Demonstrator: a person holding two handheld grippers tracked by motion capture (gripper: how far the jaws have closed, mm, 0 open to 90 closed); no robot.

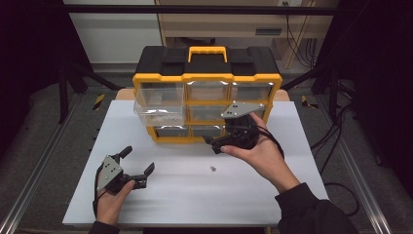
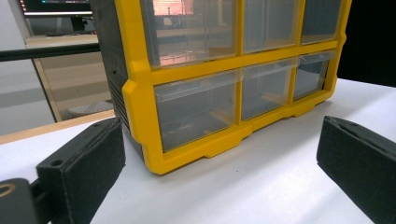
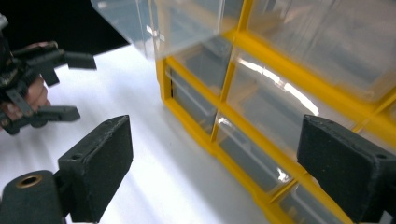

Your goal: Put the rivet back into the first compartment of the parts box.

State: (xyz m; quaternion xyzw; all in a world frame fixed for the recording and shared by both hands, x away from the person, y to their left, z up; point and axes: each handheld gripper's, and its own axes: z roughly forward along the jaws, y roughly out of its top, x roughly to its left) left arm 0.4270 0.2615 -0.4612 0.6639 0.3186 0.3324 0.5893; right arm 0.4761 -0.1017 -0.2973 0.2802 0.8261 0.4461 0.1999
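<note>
A yellow and black drawer cabinet (image 1: 207, 78) with clear drawers stands at the back of the white table (image 1: 175, 200). Its left middle drawer (image 1: 158, 111) is pulled out toward me. A small metal screw (image 1: 212, 168) lies on the table in front of the cabinet. My right gripper (image 1: 213, 145) hovers low just in front of the cabinet's bottom row, above and behind the screw. In the right gripper view its jaws (image 3: 215, 172) stand open with nothing between them, below the pulled-out drawer (image 3: 154, 23). My left gripper (image 1: 139, 160) rests near the front left, open and empty (image 2: 222, 177).
The cabinet's yellow frame (image 2: 140, 112) fills the space ahead of the left gripper. A black carry handle top (image 1: 208, 51) crowns the cabinet. Metal rails (image 1: 29, 185) run along both sides of the table. Cables (image 1: 336, 131) lie on the floor at the right.
</note>
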